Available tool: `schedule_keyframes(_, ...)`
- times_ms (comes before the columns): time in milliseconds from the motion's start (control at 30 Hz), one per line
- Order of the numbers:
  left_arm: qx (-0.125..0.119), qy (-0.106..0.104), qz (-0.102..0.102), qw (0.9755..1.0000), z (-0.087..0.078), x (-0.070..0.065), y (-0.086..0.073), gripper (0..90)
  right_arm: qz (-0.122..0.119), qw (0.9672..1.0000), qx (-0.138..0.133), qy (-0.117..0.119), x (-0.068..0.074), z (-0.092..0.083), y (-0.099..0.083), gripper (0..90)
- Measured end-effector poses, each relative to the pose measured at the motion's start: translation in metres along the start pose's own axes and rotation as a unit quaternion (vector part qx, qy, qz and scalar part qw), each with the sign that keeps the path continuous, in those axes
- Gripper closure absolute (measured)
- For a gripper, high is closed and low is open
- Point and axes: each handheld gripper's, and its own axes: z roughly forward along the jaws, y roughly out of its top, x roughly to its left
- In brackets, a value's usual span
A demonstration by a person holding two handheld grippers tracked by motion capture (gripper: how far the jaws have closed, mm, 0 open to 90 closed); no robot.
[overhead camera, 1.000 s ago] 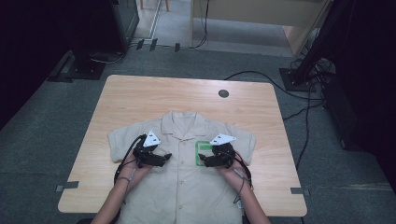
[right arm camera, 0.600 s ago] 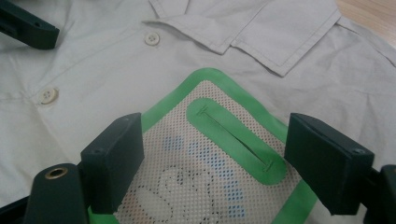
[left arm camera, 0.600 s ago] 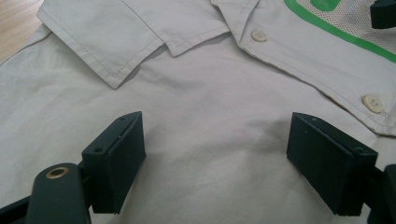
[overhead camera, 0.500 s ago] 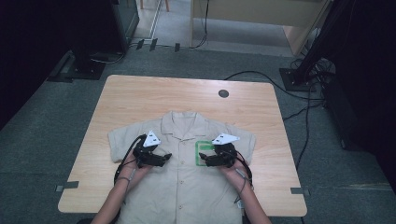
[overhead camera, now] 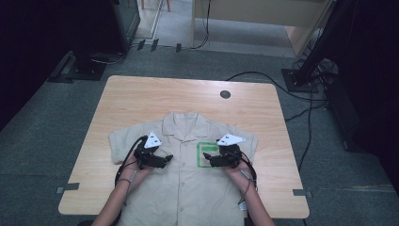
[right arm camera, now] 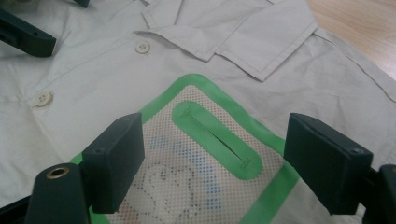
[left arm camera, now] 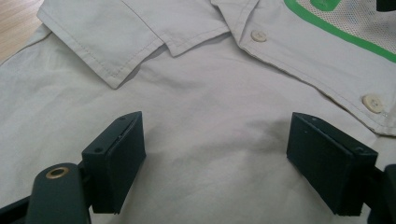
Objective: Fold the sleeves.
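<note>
A beige short-sleeved shirt (overhead camera: 188,188) lies flat and buttoned on the wooden table (overhead camera: 155,96), collar (overhead camera: 185,123) away from me. A green-bordered mesh pocket patch (overhead camera: 203,149) is sewn on its chest. My left gripper (overhead camera: 164,159) rests open on the shirt left of the button placket, its jaws wide over plain fabric (left arm camera: 215,121) below the collar (left arm camera: 140,42). My right gripper (overhead camera: 207,160) stands open over the patch (right arm camera: 212,133), nothing pinched between its jaws. Both point toward the shirt's middle.
A round black grommet (overhead camera: 225,94) sits in the table's far edge. Bare wood lies beyond the collar and beside both sleeves. Grey tape marks (overhead camera: 301,192) flank the table on the carpet, and cables (overhead camera: 301,108) run on the floor at right.
</note>
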Motion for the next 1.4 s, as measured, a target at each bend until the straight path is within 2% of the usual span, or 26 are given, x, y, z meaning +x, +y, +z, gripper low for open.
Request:
schedule_keyframes(700, 0.0, 0.0, -0.001, 1.0, 0.0, 0.0, 0.0, 19.4, -0.017, 0.9997, -0.001, -0.019, -0.013, -0.01, -0.007, 20.3)
schedule_keyframes(1400, 0.0, 0.0, 0.0, 1.0, 0.0, 0.0, 0.0, 19.5, -0.007, 0.9993, -0.004, -0.036, -0.026, -0.019, -0.012, 21.5)
